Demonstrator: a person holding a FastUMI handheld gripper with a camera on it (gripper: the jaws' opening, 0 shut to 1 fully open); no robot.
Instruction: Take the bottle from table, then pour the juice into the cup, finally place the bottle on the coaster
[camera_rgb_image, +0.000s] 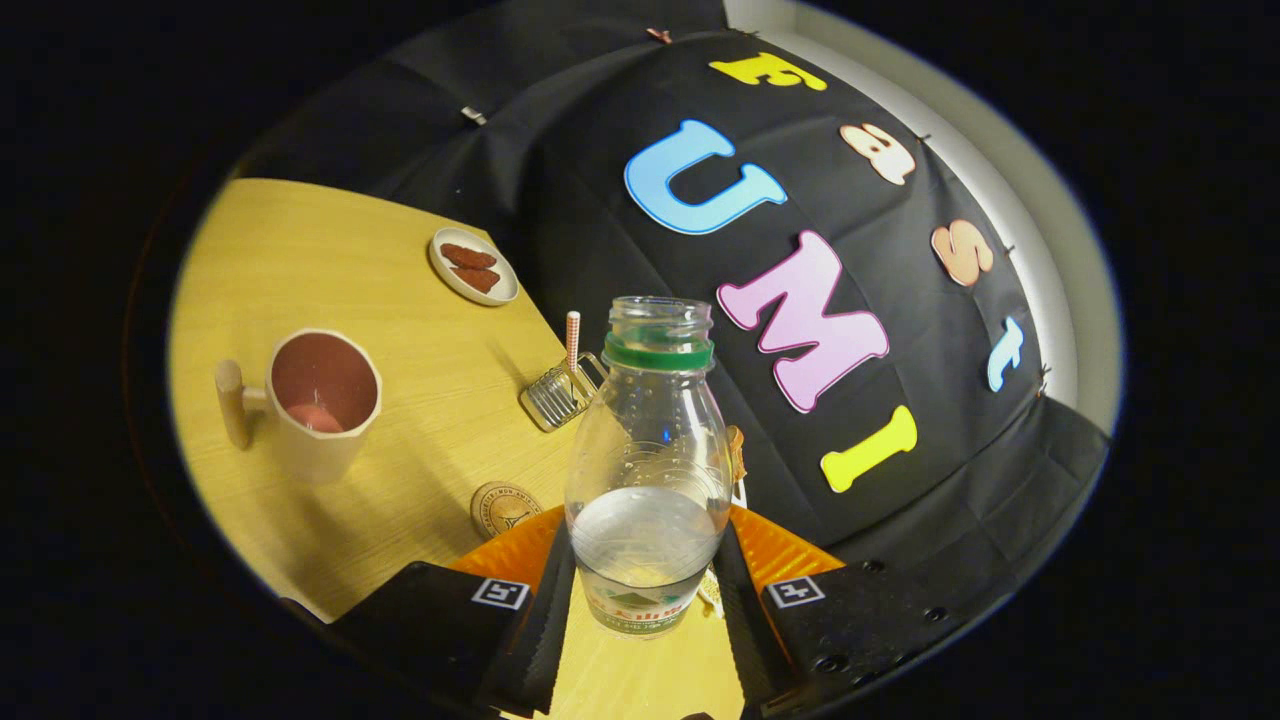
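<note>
My gripper (645, 590) is shut on a clear plastic bottle (650, 440), both fingers pressing its lower body. The bottle has a green neck ring, no cap, and a little clear liquid at its bottom; it is lifted off the wooden table (330, 260). A beige cup (320, 400) with a side handle stands beyond the fingers to the left, with some pinkish liquid inside. A round brown coaster (503, 508) lies on the table just ahead of the left finger, between the cup and the bottle.
A small wire rack (560, 392) with a striped straw stands behind the bottle's left side. A white oval plate (472, 266) with reddish-brown pieces sits farther back by the black cloth wall. The table's edge runs near the bottle's right.
</note>
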